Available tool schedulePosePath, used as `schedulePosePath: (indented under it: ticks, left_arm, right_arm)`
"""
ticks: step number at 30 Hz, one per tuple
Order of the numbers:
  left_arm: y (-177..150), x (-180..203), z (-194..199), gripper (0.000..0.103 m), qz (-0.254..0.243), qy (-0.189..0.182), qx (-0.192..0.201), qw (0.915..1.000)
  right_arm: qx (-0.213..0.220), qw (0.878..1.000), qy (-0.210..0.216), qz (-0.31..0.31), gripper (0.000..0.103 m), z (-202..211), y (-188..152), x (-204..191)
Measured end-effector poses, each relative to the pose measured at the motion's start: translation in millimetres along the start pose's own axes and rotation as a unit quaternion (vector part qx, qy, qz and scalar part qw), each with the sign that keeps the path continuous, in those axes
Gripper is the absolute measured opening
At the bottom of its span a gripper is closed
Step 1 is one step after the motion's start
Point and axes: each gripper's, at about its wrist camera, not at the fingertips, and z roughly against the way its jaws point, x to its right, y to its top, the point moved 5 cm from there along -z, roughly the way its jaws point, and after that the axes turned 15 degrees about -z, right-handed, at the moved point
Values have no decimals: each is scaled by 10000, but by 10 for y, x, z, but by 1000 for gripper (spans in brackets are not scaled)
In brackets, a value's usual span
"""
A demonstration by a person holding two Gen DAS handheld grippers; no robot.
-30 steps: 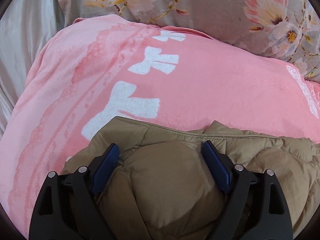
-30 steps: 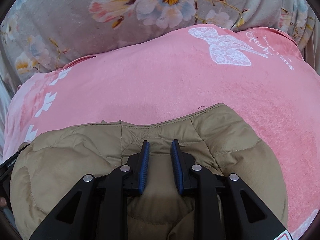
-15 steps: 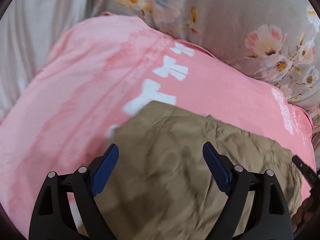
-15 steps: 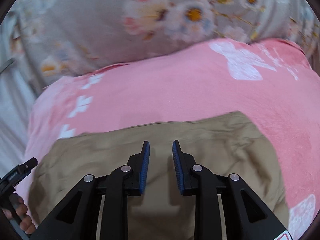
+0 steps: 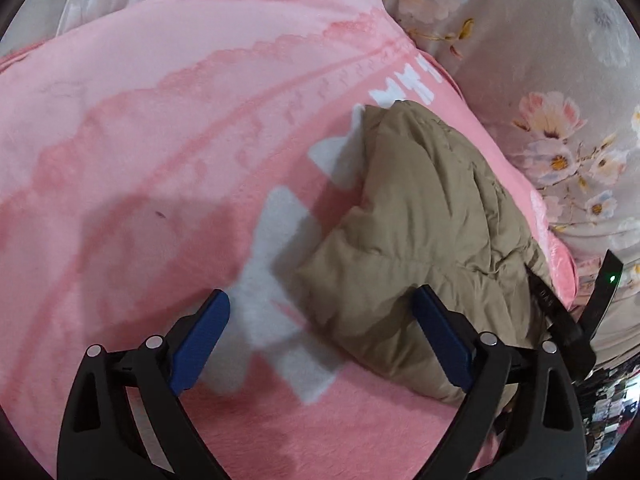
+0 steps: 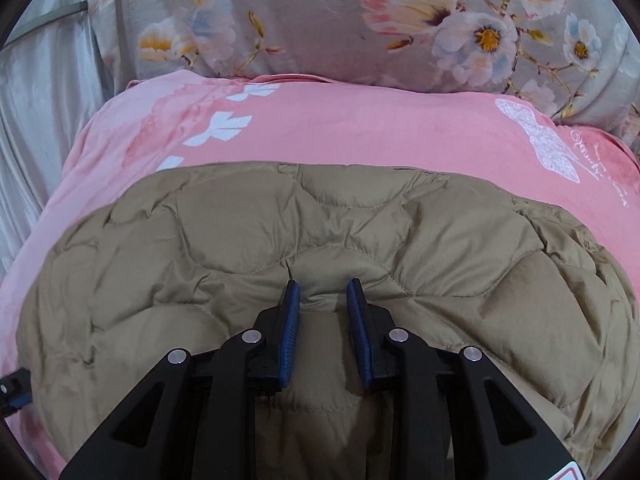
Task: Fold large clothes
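Note:
A tan quilted puffer jacket lies folded on a pink blanket. My right gripper is shut on a fold of the jacket's near edge, with fabric pinched between the blue pads. In the left wrist view the jacket lies to the right as a thick bundle. My left gripper is open and empty, low over the pink blanket, its right finger beside the jacket's near corner. The right gripper's black body shows at the jacket's far side.
A grey floral quilt lies behind the blanket. A white curtain-like cloth hangs at the left. The blanket's white bow prints lie under my left gripper.
My left gripper has moved off the jacket to the left and now hangs over the blanket. The jacket's top layer has been laid forward and flat. My right gripper still holds the jacket.

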Motion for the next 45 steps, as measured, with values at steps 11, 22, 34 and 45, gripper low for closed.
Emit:
schedulePosePath:
  ticks: [11, 22, 34, 45]
  left_arm:
    - [272, 671, -220, 48, -463, -267, 27, 9986]
    - [579, 1495, 609, 18, -1712, -357, 873, 9807]
    - [356, 2740, 1052, 16, -2962, -739, 1408, 9418]
    - [-115, 4036, 341, 16, -4066, -1132, 537, 9050]
  right_arm:
    - [88, 10000, -2, 33, 26, 0, -53, 19]
    - [-443, 9900, 926, -967, 7, 938, -406, 604]
    - [-1047, 9685, 1630, -1565, 0, 800, -935, 834]
    - [-1005, 9584, 1493, -2217, 0, 1312, -1085, 1497]
